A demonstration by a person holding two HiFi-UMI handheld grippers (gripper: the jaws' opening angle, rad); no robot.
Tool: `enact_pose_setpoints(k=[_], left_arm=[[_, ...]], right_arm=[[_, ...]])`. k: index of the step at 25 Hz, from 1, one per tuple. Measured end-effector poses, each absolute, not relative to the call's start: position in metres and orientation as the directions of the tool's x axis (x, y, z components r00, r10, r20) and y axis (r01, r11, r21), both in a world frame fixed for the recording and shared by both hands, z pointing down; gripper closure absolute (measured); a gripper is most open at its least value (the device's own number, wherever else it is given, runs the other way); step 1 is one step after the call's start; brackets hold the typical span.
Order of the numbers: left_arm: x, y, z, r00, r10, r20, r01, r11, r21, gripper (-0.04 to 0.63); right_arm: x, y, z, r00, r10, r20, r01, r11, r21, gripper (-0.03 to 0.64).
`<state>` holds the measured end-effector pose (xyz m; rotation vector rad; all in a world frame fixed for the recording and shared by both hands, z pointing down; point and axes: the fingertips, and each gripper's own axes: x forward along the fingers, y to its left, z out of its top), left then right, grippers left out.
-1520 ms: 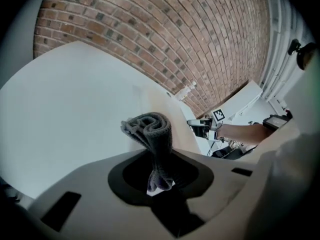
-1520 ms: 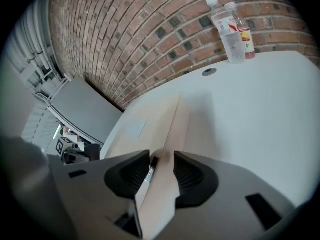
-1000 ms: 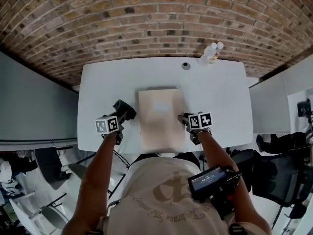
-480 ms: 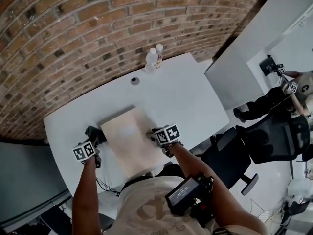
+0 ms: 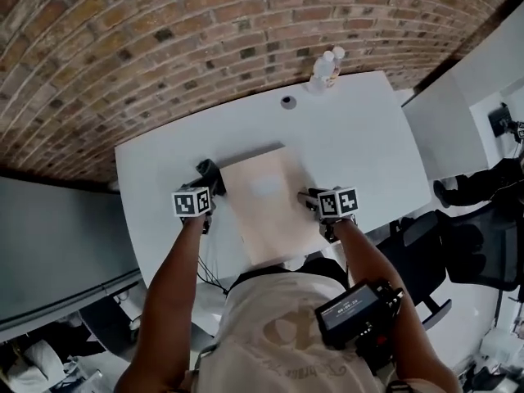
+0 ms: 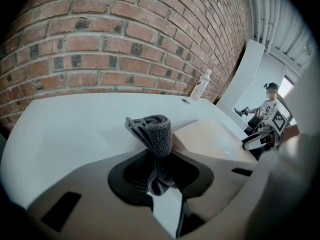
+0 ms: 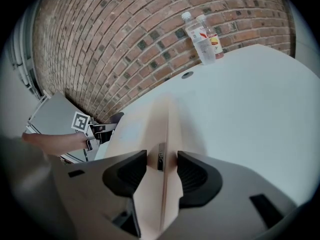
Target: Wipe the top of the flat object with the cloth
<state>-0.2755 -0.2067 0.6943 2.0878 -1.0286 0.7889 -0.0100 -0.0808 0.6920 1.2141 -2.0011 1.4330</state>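
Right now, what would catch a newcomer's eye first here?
A tan board lies in the middle of a white table, with a brick wall behind. The left tool pinches a grey cloth beside the board's left edge. The right tool straddles the right edge, its jaws just opening.

Our left tool (image 5: 208, 178), pinching the rolled grey cloth (image 6: 155, 129), has drawn in just beside the far-left corner of the flat pale wooden board (image 5: 266, 211). Our right tool (image 7: 162, 171) has just been easing its jaws wider, with the board's edge between them.
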Motion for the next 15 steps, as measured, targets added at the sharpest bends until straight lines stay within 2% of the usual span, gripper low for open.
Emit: enact_pose_setpoints(k=[15], left_arm=[[-0.259,-0.161,0.672,0.541,-0.38,0.751,-0.727,-0.66,0.19,0.5]], right_arm=[[-0.014,-0.08,0.692,-0.538,-0.415,0.733,-0.828,0.096,-0.553,0.417]])
